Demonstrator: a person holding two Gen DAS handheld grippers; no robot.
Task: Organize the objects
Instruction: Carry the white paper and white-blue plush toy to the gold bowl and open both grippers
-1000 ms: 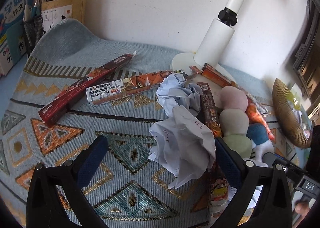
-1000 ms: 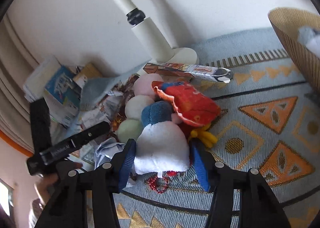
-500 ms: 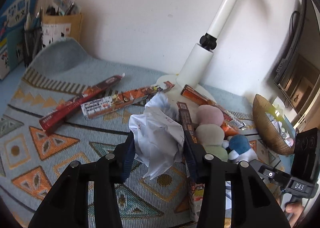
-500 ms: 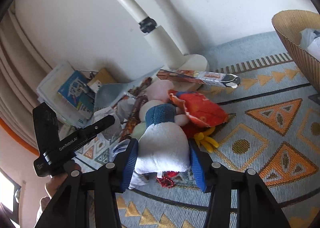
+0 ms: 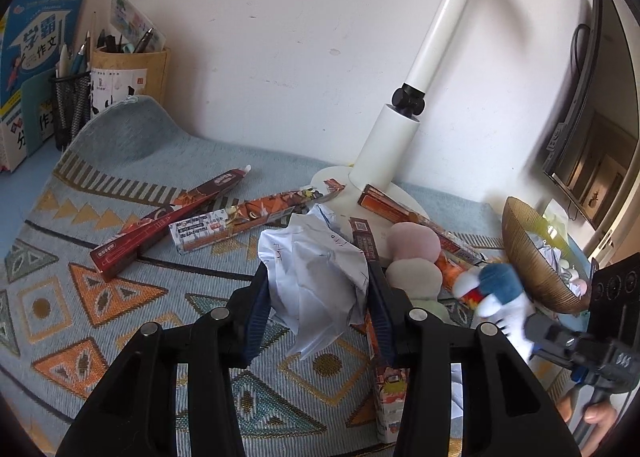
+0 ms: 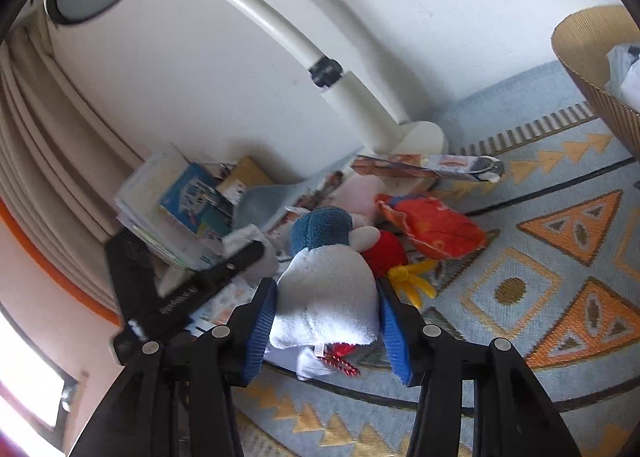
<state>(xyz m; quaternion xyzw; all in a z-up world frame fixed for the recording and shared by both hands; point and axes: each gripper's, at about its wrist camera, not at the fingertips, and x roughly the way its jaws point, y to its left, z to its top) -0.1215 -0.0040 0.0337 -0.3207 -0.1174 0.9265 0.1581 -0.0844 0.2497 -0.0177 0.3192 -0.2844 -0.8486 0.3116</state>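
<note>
My left gripper (image 5: 318, 309) is shut on a crumpled white paper ball (image 5: 314, 277) and holds it above the patterned mat (image 5: 100, 297). My right gripper (image 6: 326, 319) is shut on a white and blue plush toy (image 6: 326, 281), lifted off the mat; the same toy shows in the left wrist view (image 5: 496, 291). A woven brown basket (image 5: 532, 257) with crumpled paper inside stands at the right, also at the right wrist view's edge (image 6: 592, 57). A pink and green plush (image 5: 414, 257) lies on the mat.
A white lamp stand (image 5: 394, 153) stands at the back. Several long red and orange boxes (image 5: 168, 217) lie on the mat. A red plush (image 6: 432, 225) lies beside the held toy. Books and pen holders (image 5: 72, 97) stand at the far left.
My left gripper shut on the paper ball and lifted it. My right gripper raised the plush toy off the mat.
</note>
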